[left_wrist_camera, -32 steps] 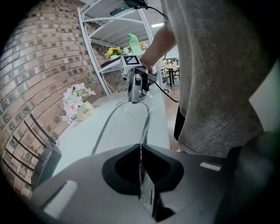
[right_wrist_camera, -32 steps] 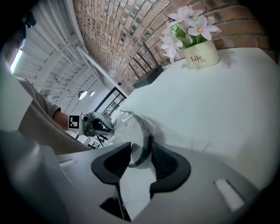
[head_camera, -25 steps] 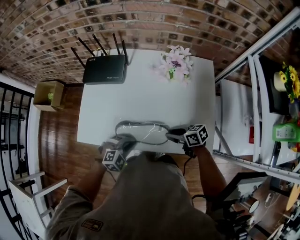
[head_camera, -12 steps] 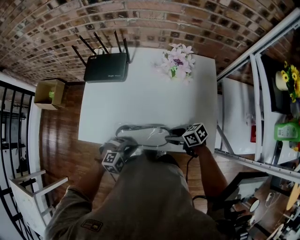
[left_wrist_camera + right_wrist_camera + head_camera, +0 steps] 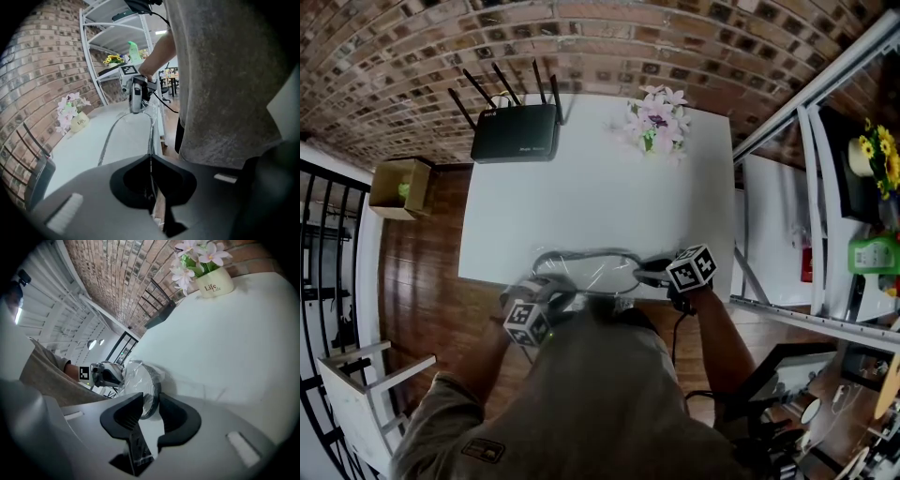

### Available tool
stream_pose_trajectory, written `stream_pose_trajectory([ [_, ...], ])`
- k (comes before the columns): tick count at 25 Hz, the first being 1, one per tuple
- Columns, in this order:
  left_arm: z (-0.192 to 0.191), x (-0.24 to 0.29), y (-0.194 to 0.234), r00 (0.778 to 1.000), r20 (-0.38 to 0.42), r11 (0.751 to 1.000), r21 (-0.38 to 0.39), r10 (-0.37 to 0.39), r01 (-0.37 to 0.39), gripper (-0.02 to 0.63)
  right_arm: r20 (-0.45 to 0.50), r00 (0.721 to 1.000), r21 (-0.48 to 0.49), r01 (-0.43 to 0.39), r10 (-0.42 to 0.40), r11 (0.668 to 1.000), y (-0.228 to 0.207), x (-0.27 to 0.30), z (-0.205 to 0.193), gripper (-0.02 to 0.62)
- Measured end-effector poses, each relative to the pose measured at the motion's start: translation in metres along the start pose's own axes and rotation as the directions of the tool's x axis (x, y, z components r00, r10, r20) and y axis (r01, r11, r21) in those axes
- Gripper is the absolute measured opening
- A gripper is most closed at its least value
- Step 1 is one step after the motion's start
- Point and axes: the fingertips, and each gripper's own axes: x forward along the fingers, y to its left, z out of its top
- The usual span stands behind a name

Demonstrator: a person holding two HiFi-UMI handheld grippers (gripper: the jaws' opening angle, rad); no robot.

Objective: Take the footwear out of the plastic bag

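While the bag lies at the table's near edge between both tools, the left gripper is clamped tight on its film. The right gripper, jaws just closing, pinches the footwear's dark rim through the bag's other end.

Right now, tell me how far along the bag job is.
Nothing done yet: the dark footwear is inside the plastic bag on the table. In hand: left tool pinches one end of it; right tool, jaws just closed further, grips the other. Left: open it and pull the footwear out.
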Motion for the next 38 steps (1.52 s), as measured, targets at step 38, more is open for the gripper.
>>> stream_pose_trajectory([
  [38,0.020,0.007,0.040,0.996,-0.034,0.996,0.002,0.086,-0.086,0.149,0.134,0.988,0.133,0.061,-0.079,0.989,-0.030,-0.058,-0.012,0.114],
])
